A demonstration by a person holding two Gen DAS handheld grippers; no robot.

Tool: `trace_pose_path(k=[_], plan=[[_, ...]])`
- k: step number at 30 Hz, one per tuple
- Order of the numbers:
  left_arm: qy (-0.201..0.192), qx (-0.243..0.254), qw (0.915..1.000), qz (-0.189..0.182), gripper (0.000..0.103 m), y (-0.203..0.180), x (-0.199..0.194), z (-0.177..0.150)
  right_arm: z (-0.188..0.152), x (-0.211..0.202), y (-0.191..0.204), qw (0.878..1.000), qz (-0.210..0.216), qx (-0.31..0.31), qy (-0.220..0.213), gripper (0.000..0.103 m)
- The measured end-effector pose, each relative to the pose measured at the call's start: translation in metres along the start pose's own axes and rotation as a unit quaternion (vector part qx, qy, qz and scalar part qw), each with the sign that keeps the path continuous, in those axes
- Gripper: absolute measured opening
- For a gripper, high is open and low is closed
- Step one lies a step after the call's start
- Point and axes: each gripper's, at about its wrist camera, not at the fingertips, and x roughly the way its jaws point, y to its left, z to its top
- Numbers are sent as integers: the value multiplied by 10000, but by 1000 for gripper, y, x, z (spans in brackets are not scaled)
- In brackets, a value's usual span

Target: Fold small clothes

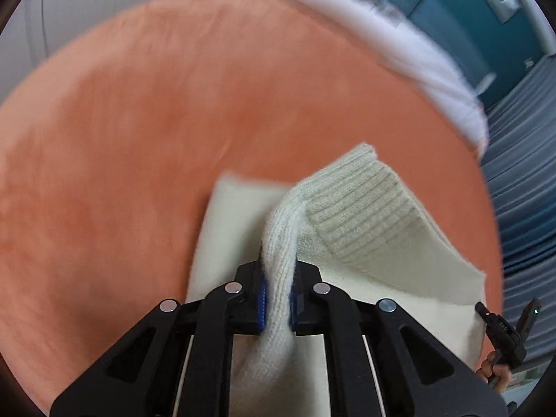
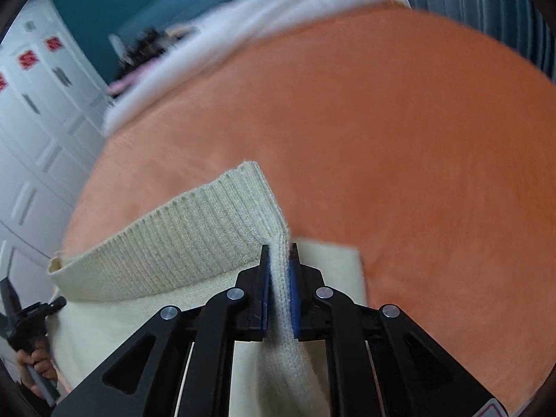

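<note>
Left gripper (image 1: pixel 278 295) jaws clamped on cream knit garment (image 1: pixel 358 215) ribbed hem; right gripper (image 2: pixel 279 288) likewise pinches opposite corner. Hem lifted above orange blanket (image 1: pixel 139 139), lower layer flat beneath. Fold apparently mid-way: hem not yet laid down, smoothing left.
</note>
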Motion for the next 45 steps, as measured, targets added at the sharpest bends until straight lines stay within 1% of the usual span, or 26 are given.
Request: trace_pose_path(k=[1,3,5,8,10,13,15,16,18,20,24,26,27,28,29,31,33,34,35,36,37,39,41,42,43,45], plan=[[-149,55,9999,63,10,1,1,-6,-6,12,-5,9998,-100,27,171,8],[-431,165,9988,166,14,-3,-15,-14,-11,-11,1,9995,-112,-52,-274,15],[-580,187,9980,182,28,-5,-39,-21,-17,-43,9,9982,-57,-81,-586,17],[-973,181,9951,-8,48,-4,-80,-45,-43,-91,20,9942,143,-403,-985,31],[-1057,93,9943,-96,49,-4,-94,-66,-65,-105,26,9931,249,-566,-993,32],[-889,37,9959,-161,48,0,-93,-100,-107,-104,27,9955,374,-536,-681,29],[-576,-48,9983,104,34,7,-79,-114,-132,-83,15,9985,8,-462,-301,13],[-424,-204,9988,108,25,16,-71,-119,-142,-71,4,9991,-32,-357,-218,10],[-510,-373,9980,-45,17,29,-73,-123,-148,-78,-3,9994,128,-125,-286,8],[-448,-429,9980,-80,17,31,-82,-120,-144,-88,2,9997,33,-106,-223,10],[-678,-534,9962,-87,17,33,-106,-123,-138,-112,10,9981,-62,-198,-573,19],[-822,-568,9950,-79,28,36,-116,-126,-139,-120,3,9969,-185,-48,-760,31],[-858,-593,9945,-63,33,38,-118,-125,-137,-123,-3,9961,-264,57,-836,44],[-911,-644,9938,-1,47,38,-118,-124,-135,-124,-8,9951,-363,166,-909,53],[-966,-721,9926,123,63,38,-117,-120,-131,-124,-13,9943,-422,264,-948,55],[-1069,-913,9897,252,73,46,-111,-114,-124,-119,-20,9941,-381,362,-946,64],[-789,-1183,9891,390,70,57,-92,-108,-115,-101,-22,9963,-416,271,-695,67],[-602,-1295,9893,290,59,62,-82,-107,-111,-90,-21,9973,-485,212,-513,54],[-579,-1331,9891,226,52,64,-79,-106,-108,-80,-19,9984,-458,128,-298,33],[-651,-1213,9903,166,45,61,-83,-106,-107,-78,-15,9993,-327,69,-171,22],[-620,-988,9931,81,27,55,-86,-103,-103,-88,-11,9990,-273,73,-333,11],[-625,-635,9954,343,23,46,-91,-102,-97,-116,-10,9963,303,209,-776,11],[-514,-597,9959,449,22,49,-86,-102,-91,-127,-23,9934,386,427,-995,10],[-472,-717,9954,427,22,53,-82,-103,-90,-118,-33,9946,244,535,-858,10],[-449,-886,9944,371,23,58,-80,-104,-91,-99,-48,9961,62,707,-523,3],[-455,-1043,9929,350,24,61,-79,-105,-102,-59,-80,9936,-446,1017,223,0]])
